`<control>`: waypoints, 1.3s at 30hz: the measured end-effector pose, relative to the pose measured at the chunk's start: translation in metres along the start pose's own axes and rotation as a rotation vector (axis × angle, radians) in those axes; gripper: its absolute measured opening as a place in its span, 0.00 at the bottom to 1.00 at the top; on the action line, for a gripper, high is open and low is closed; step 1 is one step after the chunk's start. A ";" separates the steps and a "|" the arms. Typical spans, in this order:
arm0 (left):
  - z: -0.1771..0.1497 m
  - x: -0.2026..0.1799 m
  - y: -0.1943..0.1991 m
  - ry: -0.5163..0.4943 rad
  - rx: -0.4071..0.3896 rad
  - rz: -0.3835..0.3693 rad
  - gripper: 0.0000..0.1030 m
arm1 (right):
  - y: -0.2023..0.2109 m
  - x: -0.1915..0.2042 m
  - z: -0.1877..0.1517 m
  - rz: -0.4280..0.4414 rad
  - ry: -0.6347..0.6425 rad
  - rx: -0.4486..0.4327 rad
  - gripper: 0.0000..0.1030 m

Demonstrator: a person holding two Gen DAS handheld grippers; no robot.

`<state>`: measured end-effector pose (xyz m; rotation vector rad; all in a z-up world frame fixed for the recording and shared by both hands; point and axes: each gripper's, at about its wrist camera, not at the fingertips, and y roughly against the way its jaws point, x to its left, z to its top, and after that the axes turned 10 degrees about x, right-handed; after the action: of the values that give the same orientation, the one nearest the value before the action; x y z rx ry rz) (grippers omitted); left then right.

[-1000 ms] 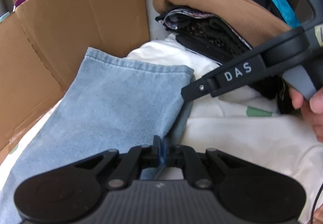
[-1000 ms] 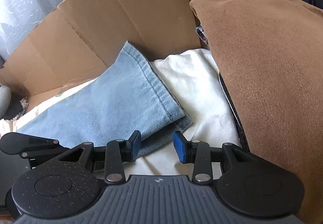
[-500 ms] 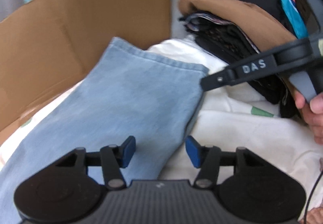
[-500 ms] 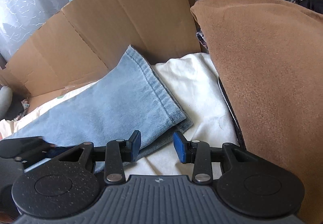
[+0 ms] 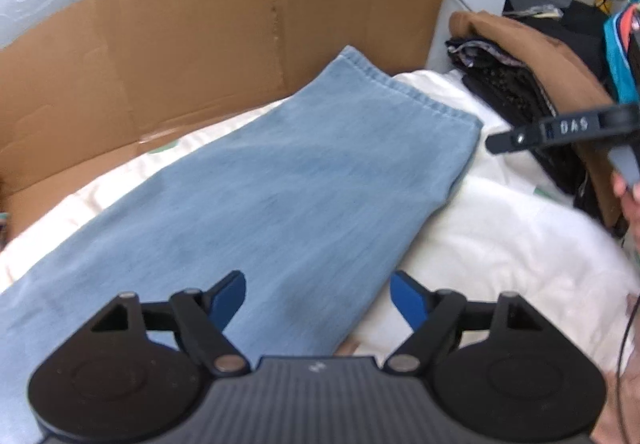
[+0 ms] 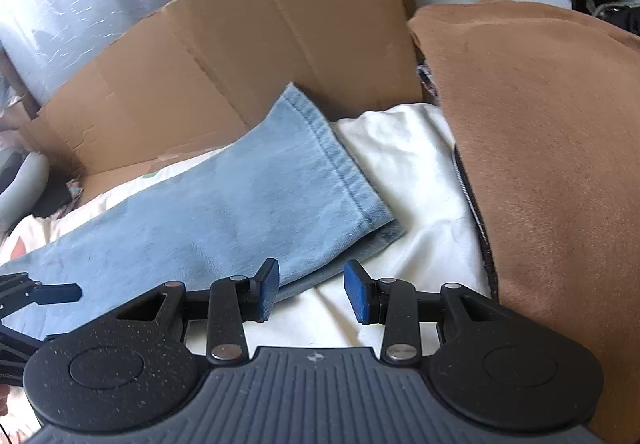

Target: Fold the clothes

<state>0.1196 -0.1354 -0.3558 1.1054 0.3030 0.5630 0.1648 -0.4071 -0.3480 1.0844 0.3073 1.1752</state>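
Observation:
Light blue jeans [image 5: 280,184] lie flat on a white sheet [image 5: 500,228], one leg folded over the other, hems toward the cardboard. My left gripper [image 5: 318,298] is open and empty, held above the leg's near right edge. My right gripper [image 6: 312,290] is open and empty, just short of the hem corner of the jeans [image 6: 240,212]. The right gripper's arm also shows at the right of the left wrist view [image 5: 560,130]. The left gripper's finger shows at the left edge of the right wrist view [image 6: 44,294].
A cardboard wall [image 5: 224,32] stands behind the jeans. A stack of folded clothes topped by a brown garment [image 6: 552,148] sits to the right, also showing in the left wrist view [image 5: 532,64]. Clutter lies beyond.
My left gripper let go of the jeans' edge, opened wide and pulled back and up. My right gripper stayed open and hardly moved.

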 end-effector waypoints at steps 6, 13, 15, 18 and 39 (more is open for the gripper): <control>-0.025 0.000 -0.010 0.001 0.047 0.055 0.84 | 0.004 0.016 -0.005 0.021 0.061 0.016 0.42; -0.038 0.010 -0.031 0.023 0.113 0.124 0.84 | -0.004 0.038 -0.014 0.050 0.132 0.067 0.42; -0.039 0.013 -0.035 0.027 0.124 0.157 0.83 | -0.006 0.044 -0.016 0.059 0.145 0.079 0.42; -0.040 0.020 -0.025 0.057 0.091 0.162 0.79 | -0.009 0.051 -0.019 0.070 0.169 0.093 0.42; -0.028 0.044 0.014 0.189 -0.087 0.085 0.05 | -0.047 0.125 -0.006 0.174 0.339 0.185 0.42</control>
<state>0.1380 -0.0848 -0.3529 0.9862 0.3934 0.7516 0.2394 -0.2968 -0.3491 1.0854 0.6033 1.5125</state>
